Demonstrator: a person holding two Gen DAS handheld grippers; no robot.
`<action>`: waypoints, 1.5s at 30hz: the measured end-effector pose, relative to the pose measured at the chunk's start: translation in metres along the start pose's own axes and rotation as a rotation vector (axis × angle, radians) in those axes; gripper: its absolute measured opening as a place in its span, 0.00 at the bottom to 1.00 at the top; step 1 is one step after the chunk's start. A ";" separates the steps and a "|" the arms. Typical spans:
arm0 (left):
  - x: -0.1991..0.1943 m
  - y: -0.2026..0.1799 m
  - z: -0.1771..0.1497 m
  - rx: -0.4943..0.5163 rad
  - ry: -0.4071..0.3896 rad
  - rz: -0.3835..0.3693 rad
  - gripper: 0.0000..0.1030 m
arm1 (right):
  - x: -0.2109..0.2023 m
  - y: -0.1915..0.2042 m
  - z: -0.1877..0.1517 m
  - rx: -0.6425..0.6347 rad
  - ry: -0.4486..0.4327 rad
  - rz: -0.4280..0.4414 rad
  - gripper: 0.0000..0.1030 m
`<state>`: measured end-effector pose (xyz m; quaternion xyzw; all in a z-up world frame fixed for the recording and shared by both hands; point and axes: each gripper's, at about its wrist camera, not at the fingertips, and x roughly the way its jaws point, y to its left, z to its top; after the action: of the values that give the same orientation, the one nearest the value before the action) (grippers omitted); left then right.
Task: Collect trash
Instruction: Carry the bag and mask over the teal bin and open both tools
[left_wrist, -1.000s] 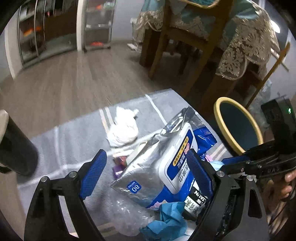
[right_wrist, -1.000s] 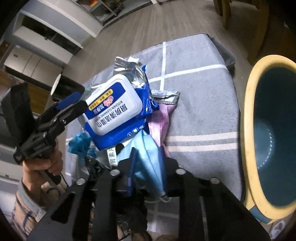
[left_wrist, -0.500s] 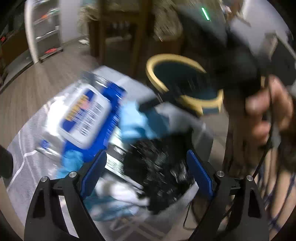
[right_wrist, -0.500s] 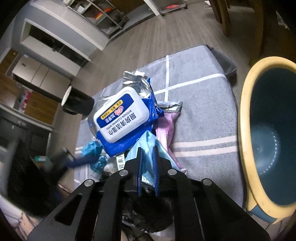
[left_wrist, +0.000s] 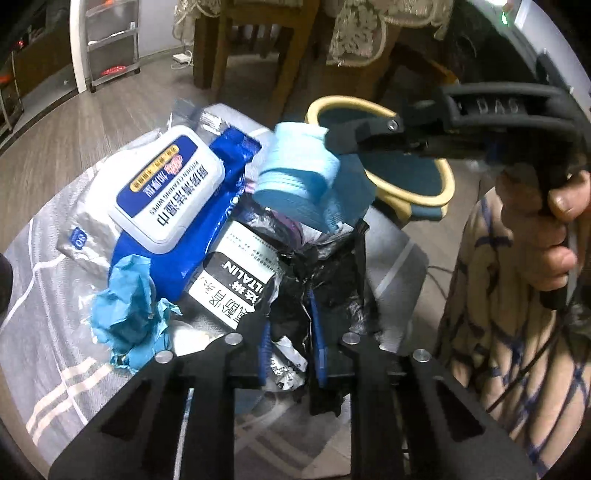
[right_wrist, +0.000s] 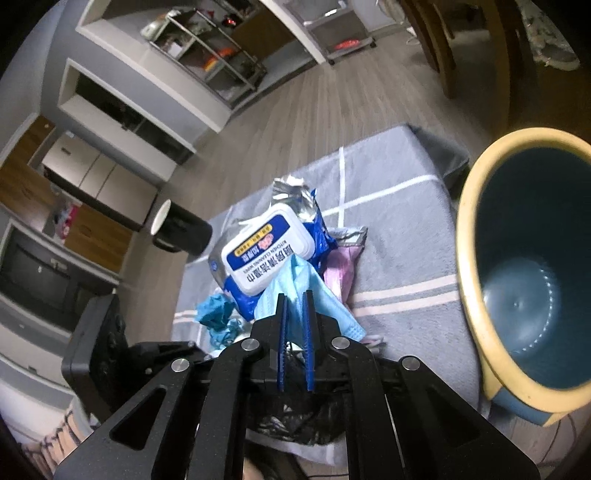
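The left gripper (left_wrist: 289, 334) has just been closing and now clamps crumpled black plastic (left_wrist: 325, 280) at the near edge of the trash heap; how far that plastic runs under the fingers is hidden by the gripper's own frame. The right gripper (right_wrist: 294, 306) has also been closing, and its jaws stand nearly together on a pale blue mask (right_wrist: 299, 280), which hangs lifted above the heap (in the left view the mask (left_wrist: 295, 173) covers part of the bin's rim). The rest of the trash lies on a grey mat (right_wrist: 399, 236): a wipes pack (left_wrist: 166, 184) with a white lid, a crumpled blue scrap (left_wrist: 129, 314), a black-and-white wrapper (left_wrist: 236, 280) whose lettering is partly covered, and a pink wrapper (right_wrist: 341, 266) mostly tucked under the mask. The bin (right_wrist: 476, 206), yellow-rimmed and blue inside, stands just beside the mat and is cut off at the right edge. A dark cup (right_wrist: 181, 232) sits at the mat's far side, blurred. The hand (left_wrist: 561, 229) on the right gripper's handle shows only in part.
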<state>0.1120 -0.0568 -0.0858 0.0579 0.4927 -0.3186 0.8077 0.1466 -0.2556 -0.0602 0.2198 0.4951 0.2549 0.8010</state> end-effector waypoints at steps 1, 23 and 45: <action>-0.005 -0.001 0.001 -0.003 -0.013 -0.002 0.16 | -0.004 0.000 -0.001 0.000 -0.010 0.000 0.09; -0.062 0.022 0.023 -0.310 -0.301 0.087 0.15 | -0.073 -0.008 -0.030 0.005 -0.313 -0.211 0.08; 0.072 -0.093 0.141 -0.193 -0.203 0.075 0.23 | -0.125 -0.121 -0.036 0.350 -0.492 -0.233 0.09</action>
<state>0.1883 -0.2211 -0.0539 -0.0342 0.4341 -0.2438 0.8666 0.0896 -0.4238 -0.0625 0.3509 0.3448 0.0117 0.8705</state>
